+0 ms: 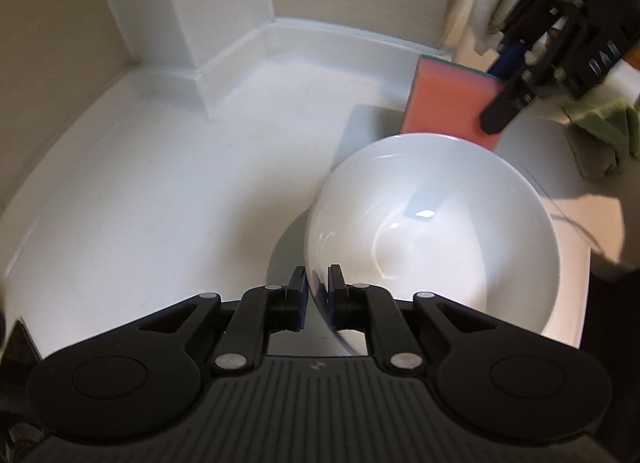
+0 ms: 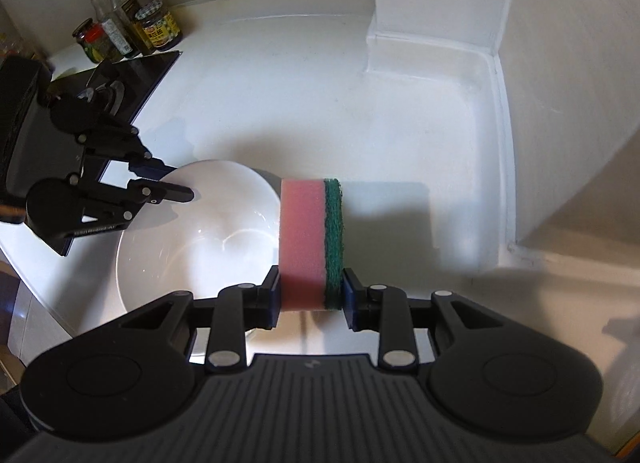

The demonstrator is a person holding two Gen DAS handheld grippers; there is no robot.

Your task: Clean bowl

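Note:
A white bowl (image 1: 432, 231) is held tilted above the white counter, its near rim pinched in my left gripper (image 1: 318, 295), which is shut on it. The bowl also shows in the right wrist view (image 2: 192, 239), with the left gripper (image 2: 168, 183) on its far-left rim. My right gripper (image 2: 310, 299) is shut on a pink sponge with a green scrub layer (image 2: 310, 239), held upright just right of the bowl's rim. In the left wrist view the sponge (image 1: 448, 103) and right gripper (image 1: 504, 103) hang just beyond the bowl's far rim.
The white counter (image 2: 360, 103) meets a wall corner and a white column base (image 2: 432, 43). Several jars and bottles (image 2: 124, 27) stand at the back left beside a black stovetop (image 2: 144, 67). A green cloth (image 1: 604, 131) lies at the right.

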